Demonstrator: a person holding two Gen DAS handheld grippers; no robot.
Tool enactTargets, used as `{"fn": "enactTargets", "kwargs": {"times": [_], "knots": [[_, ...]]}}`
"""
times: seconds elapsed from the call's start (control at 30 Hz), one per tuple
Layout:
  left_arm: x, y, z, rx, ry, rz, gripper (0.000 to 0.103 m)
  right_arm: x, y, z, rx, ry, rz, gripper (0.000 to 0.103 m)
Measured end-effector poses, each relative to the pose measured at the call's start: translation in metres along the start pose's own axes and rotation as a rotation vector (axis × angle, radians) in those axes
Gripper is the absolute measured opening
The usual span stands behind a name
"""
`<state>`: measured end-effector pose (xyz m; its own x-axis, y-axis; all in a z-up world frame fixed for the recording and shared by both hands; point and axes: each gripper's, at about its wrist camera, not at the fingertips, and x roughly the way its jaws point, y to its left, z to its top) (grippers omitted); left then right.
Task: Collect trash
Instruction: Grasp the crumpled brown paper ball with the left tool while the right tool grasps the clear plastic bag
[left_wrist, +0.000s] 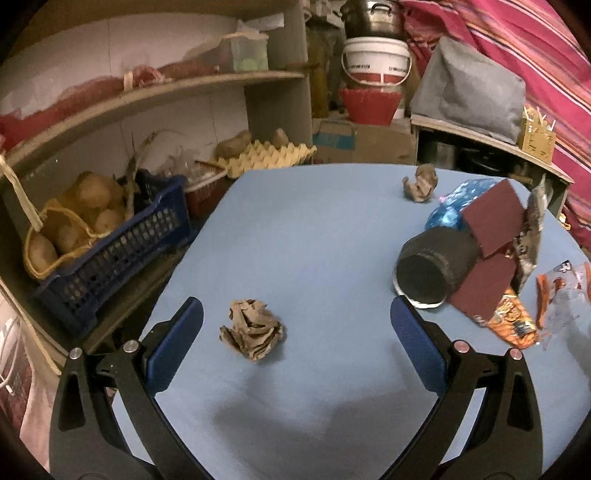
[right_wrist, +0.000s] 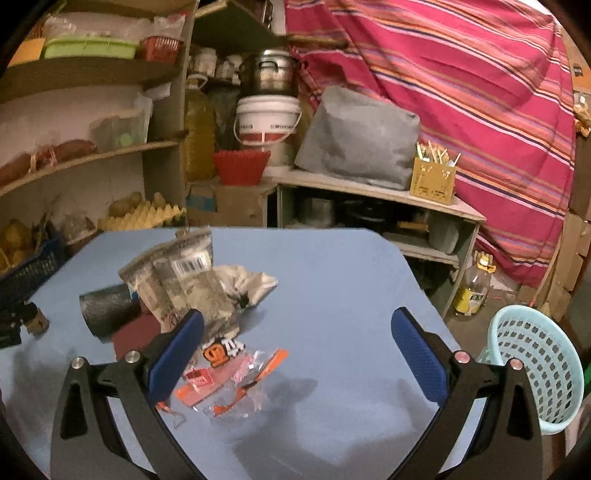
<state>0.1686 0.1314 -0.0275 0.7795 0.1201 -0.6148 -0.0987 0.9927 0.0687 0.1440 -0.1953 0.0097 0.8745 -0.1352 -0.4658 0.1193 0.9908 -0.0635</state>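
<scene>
Nothing looks collected yet: your light blue basket (right_wrist: 532, 373) sits off the table's right edge, and what shows of its inside looks empty. Both tools hover above the blue table (left_wrist: 314, 229) with fingers spread wide and nothing between them. The left gripper (left_wrist: 295, 343) is lined up on the near crumpled brown paper ball (left_wrist: 253, 334), which lies just inside its left finger, not touched. The right gripper (right_wrist: 297, 350) hangs over the clear orange-printed wrapper (right_wrist: 236, 384). Count on the table: two brown paper balls, the second one (left_wrist: 421, 182) at the far side; one black cylinder (left_wrist: 434, 267) on its side; two dark red sheets (left_wrist: 493, 218); one shiny blue wrapper (left_wrist: 456, 205); at least two printed wrappers, the pile too tangled to be sure.
</scene>
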Motion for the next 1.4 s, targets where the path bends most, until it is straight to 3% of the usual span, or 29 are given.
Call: {"fn": "enactTargets", "kwargs": {"times": [0.17, 0.57, 0.63, 0.8, 0.97, 1.2, 1.4], "knots": [[0.017, 0.012, -0.002, 0.0, 0.026, 0.025, 0.098, 0.012, 0.005, -0.008, -0.019, 0.104, -0.003, 0.099], [0.06, 0.037, -0.004, -0.102, 0.168, -0.026, 0.098, 0.01, -0.009, -0.003, 0.023, 0.088, -0.039, 0.099], [0.062, 0.039, -0.003, -0.113, 0.168, -0.039, 0.093, 0.01, -0.011, -0.003, 0.027, 0.086, -0.043, 0.099], [0.071, 0.033, -0.004, -0.094, 0.209, -0.063, 0.063, 0.012, -0.014, -0.004, 0.023, 0.082, -0.059, 0.099], [0.069, 0.028, -0.004, -0.071, 0.197, -0.066, 0.042, 0.011, -0.016, -0.004, 0.039, 0.082, -0.049, 0.099], [0.064, 0.028, -0.004, -0.081, 0.172, -0.068, 0.04, 0.011, -0.013, -0.003, 0.059, 0.071, -0.001, 0.099], [0.055, 0.023, -0.003, -0.082, 0.149, -0.071, 0.04, 0.04, -0.007, -0.019, 0.102, 0.189, 0.074, 0.099]]}}
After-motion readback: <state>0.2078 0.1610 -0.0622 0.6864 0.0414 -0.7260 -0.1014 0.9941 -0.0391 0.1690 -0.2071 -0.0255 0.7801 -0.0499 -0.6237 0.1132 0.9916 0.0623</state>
